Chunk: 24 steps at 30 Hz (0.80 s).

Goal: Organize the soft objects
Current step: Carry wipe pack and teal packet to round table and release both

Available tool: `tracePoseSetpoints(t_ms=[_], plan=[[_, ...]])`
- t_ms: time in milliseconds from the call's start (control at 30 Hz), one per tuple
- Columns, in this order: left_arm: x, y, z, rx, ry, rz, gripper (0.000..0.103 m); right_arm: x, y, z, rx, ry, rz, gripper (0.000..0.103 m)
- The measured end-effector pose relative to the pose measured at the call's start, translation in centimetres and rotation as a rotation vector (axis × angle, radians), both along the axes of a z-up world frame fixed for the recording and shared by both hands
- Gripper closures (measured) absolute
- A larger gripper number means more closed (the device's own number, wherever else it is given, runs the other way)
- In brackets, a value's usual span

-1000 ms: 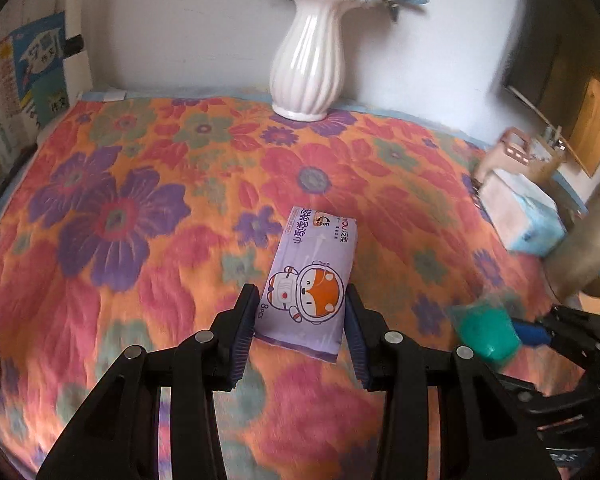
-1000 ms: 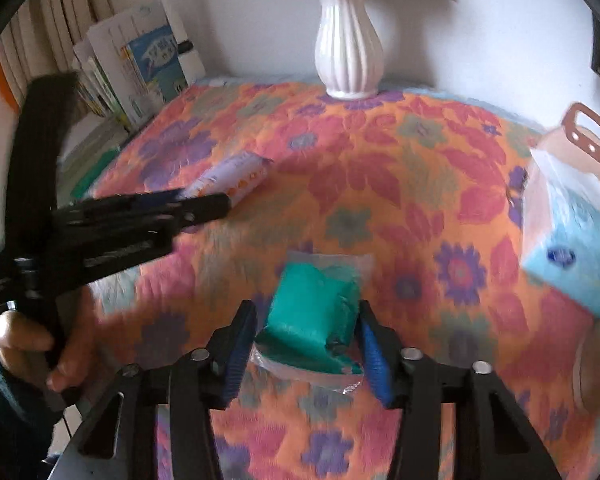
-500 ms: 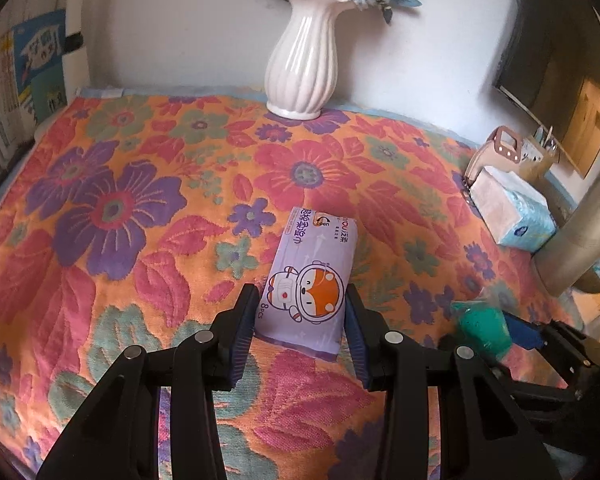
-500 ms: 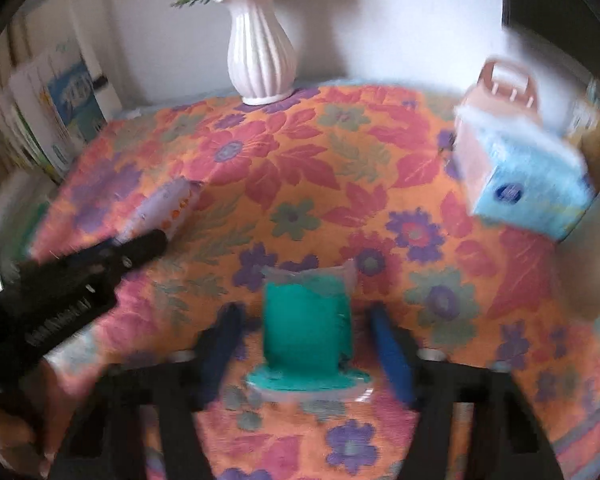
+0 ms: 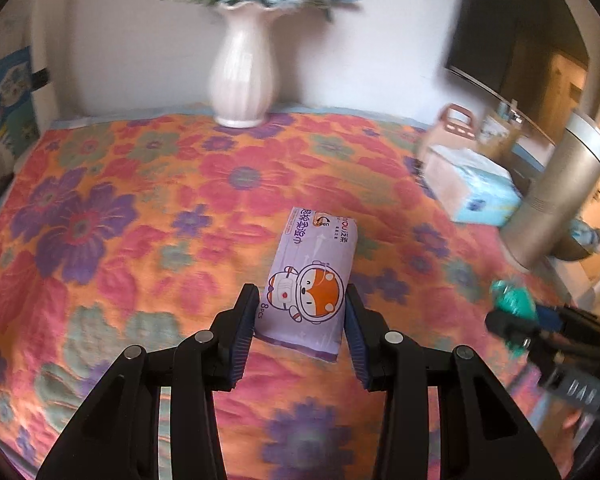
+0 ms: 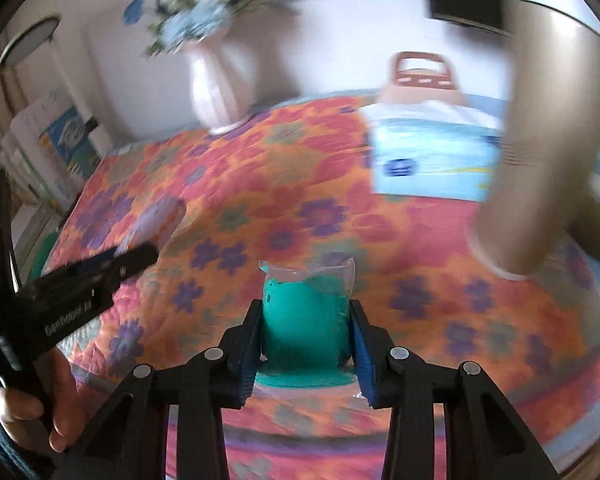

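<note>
While both packs are clamped and up off the cloth, I'd call this roughly the halfway point: pickup's done, putting things somewhere tidy isn't. Left tongs (image 5: 300, 320) are closed on the near end of the purple wipes pack (image 5: 312, 276), which sticks straight out ahead between the pads. Right tongs (image 6: 304, 336) are squeezed onto the teal pack (image 6: 304, 320) in its clear wrapper, which bulges up between the pads.

Neither pack has been set down with anything else yet, so grouping is what's left, I reckon. No obvious bin in view, so my guess is they go beside the blue tissue pack (image 6: 432, 156), ahead and right of the right tongs.

Room-wise: the floral cloth (image 5: 100, 220) on the counter is wide open ahead and left of the left tongs. Right of the right tongs it's tighter, since a gold cylinder (image 6: 548, 128) stands close and the counter edge drops off just below the tongs. Further ahead, the white vase (image 5: 240, 76) sits at the back against the wall, so I'd stay short of it. Views are blurry.
</note>
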<state>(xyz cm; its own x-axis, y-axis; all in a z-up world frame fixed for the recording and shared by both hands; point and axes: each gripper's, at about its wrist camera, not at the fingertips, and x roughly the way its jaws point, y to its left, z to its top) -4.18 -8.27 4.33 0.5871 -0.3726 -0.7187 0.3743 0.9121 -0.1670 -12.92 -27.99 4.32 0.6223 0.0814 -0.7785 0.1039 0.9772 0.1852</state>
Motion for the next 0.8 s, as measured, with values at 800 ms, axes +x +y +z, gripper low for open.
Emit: tracePoseSetpoints(t_ms=[800], plan=[[-8.4, -28.8, 9.4, -0.092, -0.074, -0.659, 0.064, -10.8, -23.8, 9.9, 0.106, -0.159, -0.356, 0.064]])
